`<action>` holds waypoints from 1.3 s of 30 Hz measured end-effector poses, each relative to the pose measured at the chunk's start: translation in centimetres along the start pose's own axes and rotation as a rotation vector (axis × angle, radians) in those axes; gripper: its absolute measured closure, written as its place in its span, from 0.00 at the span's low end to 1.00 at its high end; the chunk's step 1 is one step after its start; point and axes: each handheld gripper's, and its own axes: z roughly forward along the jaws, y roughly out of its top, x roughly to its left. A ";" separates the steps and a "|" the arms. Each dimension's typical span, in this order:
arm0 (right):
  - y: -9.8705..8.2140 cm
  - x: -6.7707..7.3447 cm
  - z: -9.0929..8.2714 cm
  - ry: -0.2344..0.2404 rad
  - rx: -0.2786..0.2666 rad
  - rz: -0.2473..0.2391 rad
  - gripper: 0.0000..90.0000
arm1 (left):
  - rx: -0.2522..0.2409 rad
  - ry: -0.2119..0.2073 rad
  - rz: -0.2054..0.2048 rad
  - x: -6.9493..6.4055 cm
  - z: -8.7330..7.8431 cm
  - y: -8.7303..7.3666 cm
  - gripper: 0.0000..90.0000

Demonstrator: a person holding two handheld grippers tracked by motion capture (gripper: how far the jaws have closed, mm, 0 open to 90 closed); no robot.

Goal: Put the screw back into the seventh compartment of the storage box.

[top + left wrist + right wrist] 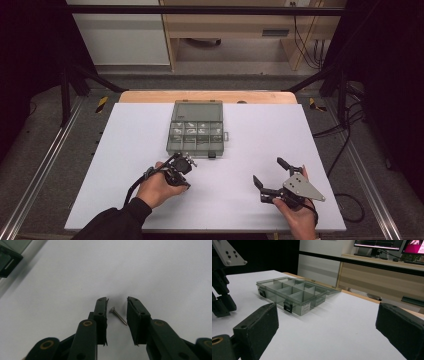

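Left hand-held gripper (117,305) straddles screw (118,316); box label (306,308) seems unreadable.

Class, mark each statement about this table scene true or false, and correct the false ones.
1. A screw lies between the jaws of the left hand-held gripper. True.
2. The screw is lifted off the table. False: it lies on the white surface.
3. The box has its lid open. True.
4. The right hand-held gripper is shut. False: its jaws stand wide apart with nothing between them.
5. The box sits beyond both grippers. True.
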 end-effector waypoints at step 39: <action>0.0 0.0 0.1 0.002 0.008 -0.001 0.05 | -0.096 -0.003 0.004 0.7 -1.7 0.5 0.97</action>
